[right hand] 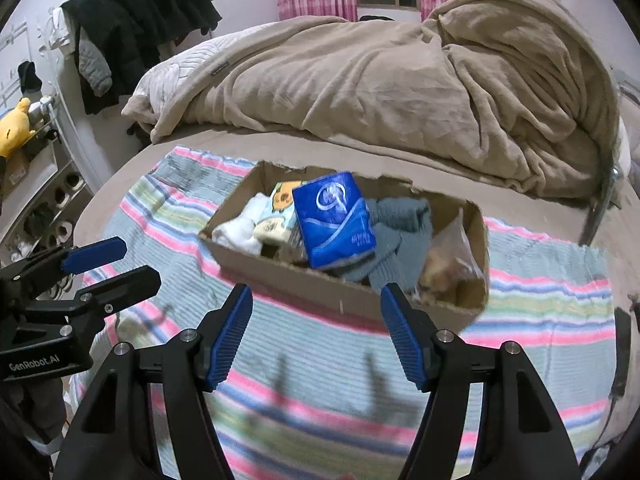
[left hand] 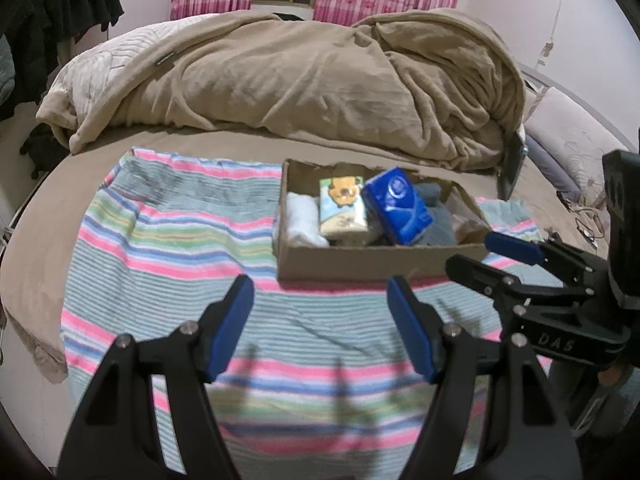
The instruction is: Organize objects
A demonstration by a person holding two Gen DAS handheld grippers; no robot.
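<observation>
Blue tissue pack (right hand: 334, 220); pink-green-blue striped towel (left hand: 168, 232); tan blanket (left hand: 320, 80); brown box (right hand: 280, 276).

Two black handheld tools with blue finger pads. The left tool (left hand: 320, 328) has its fingers spread wide apart, nothing between them. The right tool (right hand: 316, 332) is likewise spread wide and holds nothing. Each shows at the edge of the other's view (fingers parted there too), side by side, pointing forward.
</observation>
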